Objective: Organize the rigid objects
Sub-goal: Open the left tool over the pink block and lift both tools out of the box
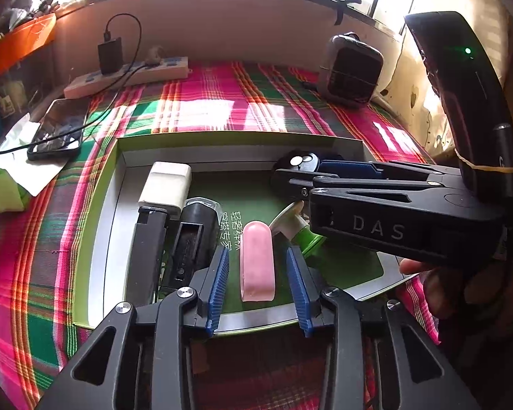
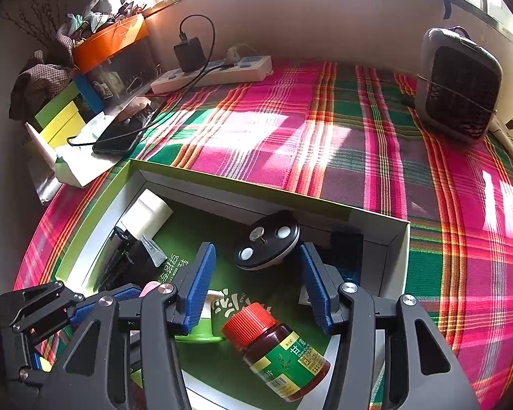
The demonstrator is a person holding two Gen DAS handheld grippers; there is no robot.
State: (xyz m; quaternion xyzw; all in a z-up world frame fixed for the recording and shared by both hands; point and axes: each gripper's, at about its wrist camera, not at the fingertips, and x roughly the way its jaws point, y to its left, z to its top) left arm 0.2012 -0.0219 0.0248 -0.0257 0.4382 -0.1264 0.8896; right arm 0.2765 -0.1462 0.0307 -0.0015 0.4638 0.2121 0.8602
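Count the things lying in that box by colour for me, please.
White: 1, block
Pink: 1, bar
Green and white: 1, cup
Brown with red cap: 1, bottle
Black or dark: 4, stapler, tube, disc, slab
Total: 8, though the black ones at the left overlap, so that count is less sure.

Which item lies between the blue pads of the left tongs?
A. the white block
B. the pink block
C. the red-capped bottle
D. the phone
B: in the left wrist view the pink block lies in the box between the left tongs, with a gap on each side.
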